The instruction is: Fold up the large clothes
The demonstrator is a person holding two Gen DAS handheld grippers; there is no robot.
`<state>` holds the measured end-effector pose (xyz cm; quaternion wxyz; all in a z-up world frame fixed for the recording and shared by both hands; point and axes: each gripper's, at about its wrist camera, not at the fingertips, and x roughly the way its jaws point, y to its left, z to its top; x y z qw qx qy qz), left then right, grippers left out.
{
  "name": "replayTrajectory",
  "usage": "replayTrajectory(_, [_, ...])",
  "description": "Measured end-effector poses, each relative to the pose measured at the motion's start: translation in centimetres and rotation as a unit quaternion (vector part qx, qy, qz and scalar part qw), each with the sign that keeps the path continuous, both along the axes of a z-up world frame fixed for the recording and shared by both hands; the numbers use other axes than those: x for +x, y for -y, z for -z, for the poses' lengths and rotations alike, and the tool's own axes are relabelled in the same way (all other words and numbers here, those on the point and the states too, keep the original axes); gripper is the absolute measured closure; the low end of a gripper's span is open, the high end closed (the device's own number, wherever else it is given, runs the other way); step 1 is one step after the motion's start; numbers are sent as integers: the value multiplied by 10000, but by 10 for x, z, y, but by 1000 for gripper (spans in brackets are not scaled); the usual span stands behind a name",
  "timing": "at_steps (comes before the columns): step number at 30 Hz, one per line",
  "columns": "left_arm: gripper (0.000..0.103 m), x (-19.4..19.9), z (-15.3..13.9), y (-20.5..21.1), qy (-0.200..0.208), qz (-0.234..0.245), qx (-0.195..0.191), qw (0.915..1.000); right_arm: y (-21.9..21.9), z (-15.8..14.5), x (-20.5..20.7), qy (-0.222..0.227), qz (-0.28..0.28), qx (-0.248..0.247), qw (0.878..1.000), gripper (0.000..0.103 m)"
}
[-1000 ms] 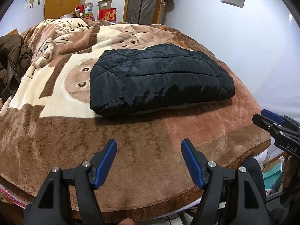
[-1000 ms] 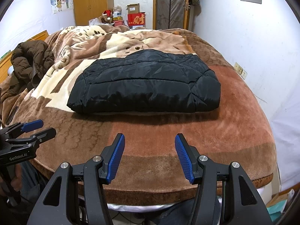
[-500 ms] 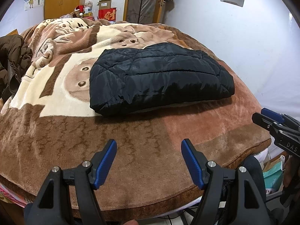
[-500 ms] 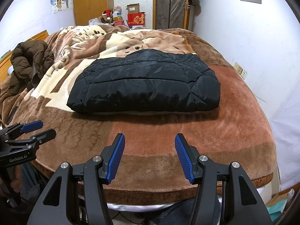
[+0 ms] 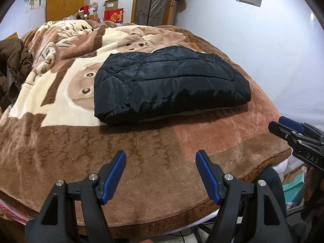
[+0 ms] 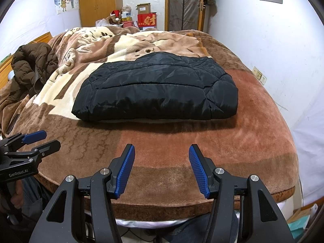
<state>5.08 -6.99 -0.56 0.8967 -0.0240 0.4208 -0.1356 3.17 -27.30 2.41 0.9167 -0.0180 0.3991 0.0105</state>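
A black quilted jacket [image 5: 170, 85] lies folded into a flat rectangle on the brown bear-print blanket [image 5: 60, 141] of a bed; the right wrist view shows the same jacket [image 6: 158, 91] square ahead. My left gripper [image 5: 161, 158] hovers over the blanket's near edge, well short of the jacket, open with nothing between its blue pads. My right gripper [image 6: 162, 151] hangs the same way, open and empty. Each gripper appears in the other's view: the right gripper [image 5: 283, 124] at the right edge, the left gripper [image 6: 40, 138] at the left edge.
A crumpled brown puffer coat [image 6: 32, 64] lies at the bed's left side. White wall [image 6: 263, 46] runs close along the right. Boxes and clutter [image 6: 145, 20] stand beyond the bed's far end, by a wooden wardrobe [image 6: 95, 2]. Cartons [image 5: 293, 184] sit on the floor at lower right.
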Motion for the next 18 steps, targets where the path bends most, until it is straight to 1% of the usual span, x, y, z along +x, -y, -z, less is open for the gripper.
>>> replayTrajectory(12, [30, 1, 2, 4, -76, 35, -69, 9999, 0, 4, -1, -22, 2, -12, 10000, 47])
replayTrajectory(18, [30, 1, 4, 4, -69, -2, -42, 10000, 0, 4, -1, -22, -1, -20, 10000, 47])
